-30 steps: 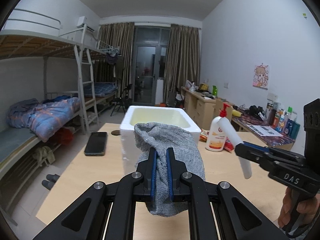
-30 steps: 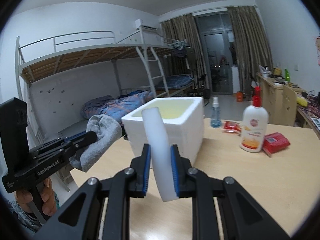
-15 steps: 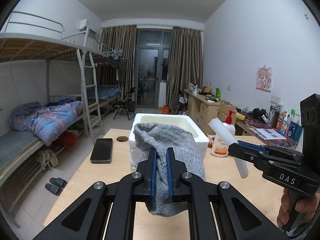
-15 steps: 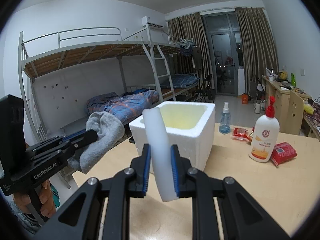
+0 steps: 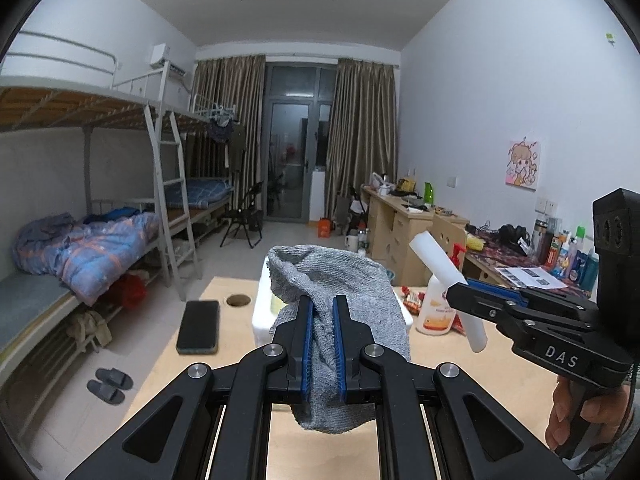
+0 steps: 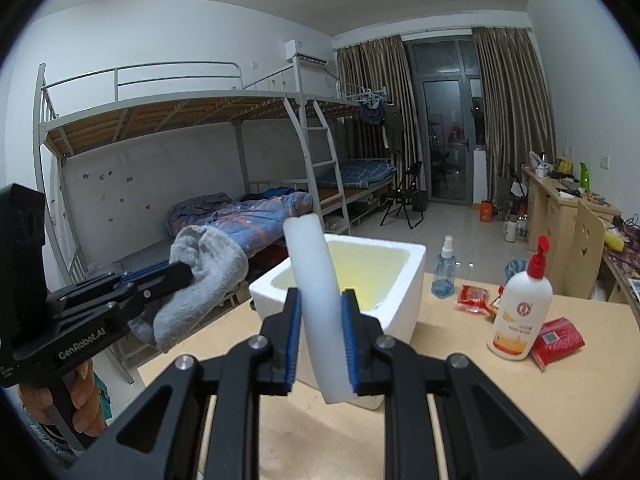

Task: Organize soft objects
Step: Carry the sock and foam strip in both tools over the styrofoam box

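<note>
Grey cloth [image 5: 344, 300] in raised hand-held gripper [image 5: 323, 344]

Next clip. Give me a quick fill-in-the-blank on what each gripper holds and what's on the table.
1. The left gripper is shut on a ____ knitted cloth.
2. The right gripper is shut on a white ____ strip.
3. The open white box stands on the ____ table.
4. The lotion bottle has a ____ pump top.

Answers: grey; foam; wooden; red
</note>
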`<state>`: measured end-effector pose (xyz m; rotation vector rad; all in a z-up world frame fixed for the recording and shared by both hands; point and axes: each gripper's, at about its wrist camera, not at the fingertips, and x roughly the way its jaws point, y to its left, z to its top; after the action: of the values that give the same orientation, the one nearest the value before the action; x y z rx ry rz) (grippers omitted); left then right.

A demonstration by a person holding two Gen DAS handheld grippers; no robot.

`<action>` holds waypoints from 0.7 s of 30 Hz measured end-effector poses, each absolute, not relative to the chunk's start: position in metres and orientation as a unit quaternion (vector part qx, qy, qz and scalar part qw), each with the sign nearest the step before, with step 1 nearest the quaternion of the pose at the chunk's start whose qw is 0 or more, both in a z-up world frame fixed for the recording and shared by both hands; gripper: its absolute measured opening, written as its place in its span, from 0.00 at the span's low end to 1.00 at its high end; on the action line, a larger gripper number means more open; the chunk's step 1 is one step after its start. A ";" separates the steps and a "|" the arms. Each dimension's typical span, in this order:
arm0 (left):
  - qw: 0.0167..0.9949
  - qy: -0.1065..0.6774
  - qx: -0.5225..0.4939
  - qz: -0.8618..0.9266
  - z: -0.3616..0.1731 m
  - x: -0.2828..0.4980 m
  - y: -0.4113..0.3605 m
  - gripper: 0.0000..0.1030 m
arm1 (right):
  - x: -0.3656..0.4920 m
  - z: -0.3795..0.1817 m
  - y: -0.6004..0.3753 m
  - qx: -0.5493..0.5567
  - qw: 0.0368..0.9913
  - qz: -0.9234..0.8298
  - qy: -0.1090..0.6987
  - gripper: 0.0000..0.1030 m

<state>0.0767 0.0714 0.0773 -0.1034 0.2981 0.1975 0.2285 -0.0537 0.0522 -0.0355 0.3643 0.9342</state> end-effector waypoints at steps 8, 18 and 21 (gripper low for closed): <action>0.985 0.139 -0.042 0.096 0.086 0.082 0.070 0.10 | 0.235 0.053 -0.052 -0.018 0.877 0.447 0.176 0.23; 0.984 0.145 -0.042 0.092 0.085 0.095 0.075 0.10 | 0.244 0.054 -0.041 -0.022 0.876 0.446 0.183 0.23; 0.984 0.148 -0.043 0.092 0.084 0.100 0.078 0.10 | 0.249 0.054 -0.037 -0.021 0.876 0.445 0.186 0.23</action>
<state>0.0996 0.0776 0.0839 -0.0857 0.2969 0.1856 0.2488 -0.0365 0.0544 -0.0446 0.3873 0.9299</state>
